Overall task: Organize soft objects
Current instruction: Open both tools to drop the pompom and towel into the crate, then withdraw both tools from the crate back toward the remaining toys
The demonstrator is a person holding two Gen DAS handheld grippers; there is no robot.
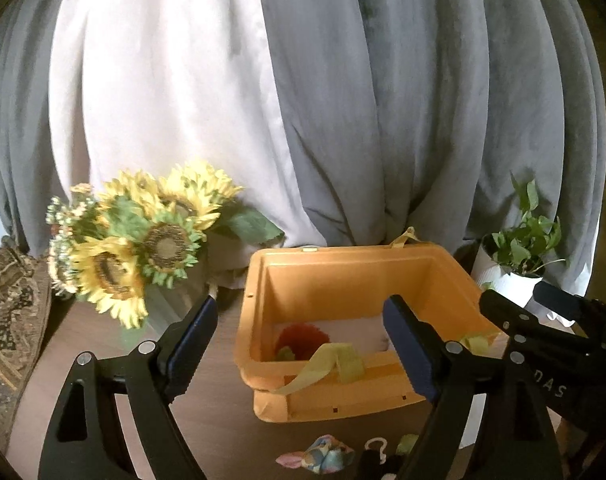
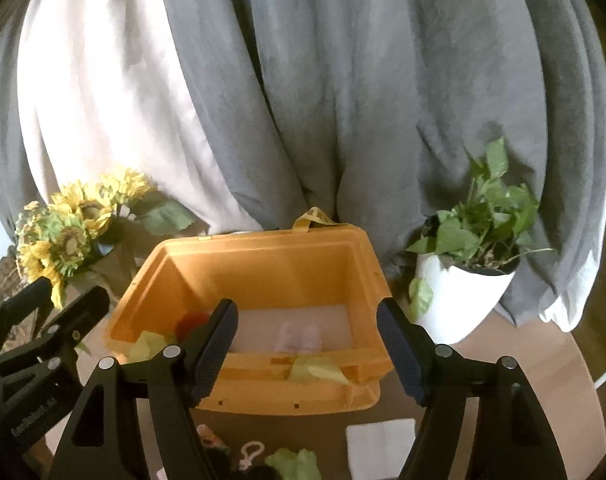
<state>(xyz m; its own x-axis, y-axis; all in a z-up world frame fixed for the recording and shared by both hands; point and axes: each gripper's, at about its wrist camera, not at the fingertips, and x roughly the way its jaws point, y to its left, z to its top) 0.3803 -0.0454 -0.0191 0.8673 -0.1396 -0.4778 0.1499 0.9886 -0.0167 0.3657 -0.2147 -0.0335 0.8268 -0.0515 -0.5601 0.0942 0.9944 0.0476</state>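
**Two spread grippers above one orange bin**

Nearest each camera stand its own two black fingers. The left gripper [image 1: 299,350] is spread wide with nothing between its pads, and so is the right gripper [image 2: 307,350]; no earlier picture is there to compare. Each view also catches the other tool at its edge: the right one at the right edge of the left view, the left one at the left edge of the right view.

Just below the fingers, on the brown table [image 1: 219,432], lie loose soft things. The left view shows one pastel patterned cloth bundle [image 1: 323,454] and one white hook clip [image 1: 377,450]. The right view shows one clip [image 2: 250,454], one pale green cloth [image 2: 293,464] and one white folded cloth [image 2: 383,448], which the left view does not show.

Beyond them sits one orange bin [image 1: 355,264], open on top. A yellow-green strap [image 1: 327,364] drapes over its near rim. Inside, one red fuzzy thing [image 1: 303,340] lies at the left on the pale floor. Only the right view shows a pale pink and white item [image 2: 299,338] in the middle of the bin.

Behind the bin, one bunch of sunflowers [image 1: 143,240] stands to the left and one potted plant [image 2: 467,256] in a white pot to the right. Grey curtains [image 1: 423,100] and a white one [image 1: 163,80] hang farthest back.
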